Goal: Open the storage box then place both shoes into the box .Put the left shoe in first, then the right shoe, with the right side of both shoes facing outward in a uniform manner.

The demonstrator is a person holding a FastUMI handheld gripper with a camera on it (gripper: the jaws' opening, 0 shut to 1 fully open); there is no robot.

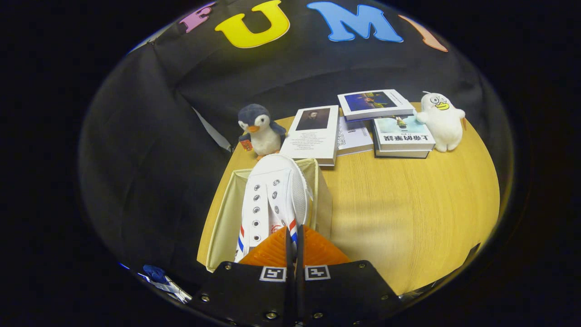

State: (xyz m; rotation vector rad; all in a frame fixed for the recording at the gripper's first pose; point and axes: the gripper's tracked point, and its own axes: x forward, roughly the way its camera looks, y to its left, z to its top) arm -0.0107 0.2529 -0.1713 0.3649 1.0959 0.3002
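Here: jaws nipping one shoe (272, 200) over box (227, 213); two plush toys, four books.

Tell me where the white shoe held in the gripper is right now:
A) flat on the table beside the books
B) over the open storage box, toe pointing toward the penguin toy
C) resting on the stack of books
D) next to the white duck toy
B: the gripper, fingers closed on the white shoe, holds it above the open storage box, its toe toward the penguin toy.
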